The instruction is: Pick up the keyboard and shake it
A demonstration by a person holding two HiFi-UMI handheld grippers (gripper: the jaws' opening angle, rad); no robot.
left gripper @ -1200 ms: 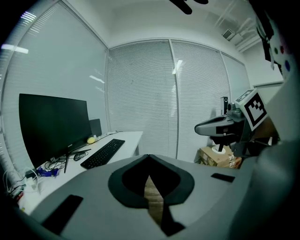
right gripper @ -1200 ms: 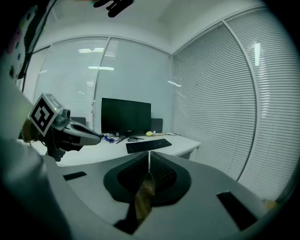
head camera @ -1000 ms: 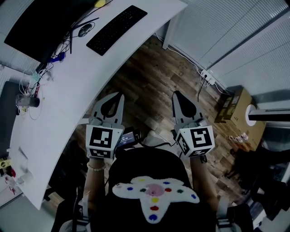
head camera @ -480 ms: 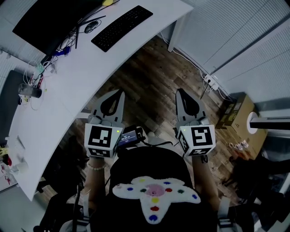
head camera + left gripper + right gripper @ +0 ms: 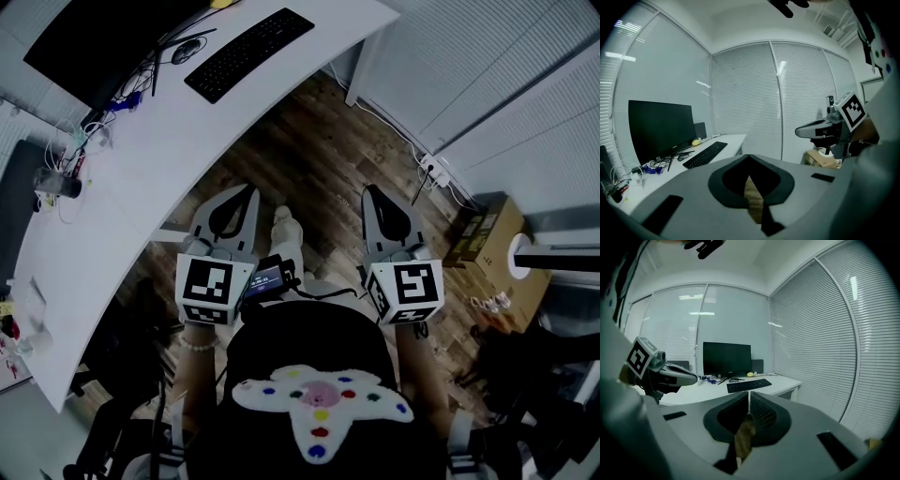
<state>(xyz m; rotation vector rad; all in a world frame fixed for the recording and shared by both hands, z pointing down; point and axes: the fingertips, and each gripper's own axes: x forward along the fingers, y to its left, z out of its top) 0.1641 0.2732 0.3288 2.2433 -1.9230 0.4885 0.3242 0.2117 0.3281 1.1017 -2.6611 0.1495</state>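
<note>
We count one keyboard (image 5: 248, 54), one monitor (image 5: 103, 42) and one mouse (image 5: 185, 52) on the white desk (image 5: 141, 187). Left gripper (image 5: 249, 192) and right gripper (image 5: 369, 193): jaws pressed together, holding nothing, well apart from the keyboard.

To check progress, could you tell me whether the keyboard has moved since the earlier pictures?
No. The keyboard still lies on the white desk, in the same place beside the mouse.

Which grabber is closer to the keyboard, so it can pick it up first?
Left, probably. The left gripper is beside the edge of the desk, nearer the keyboard; the right gripper is farther out over the floor. Both are shut and empty.
</note>
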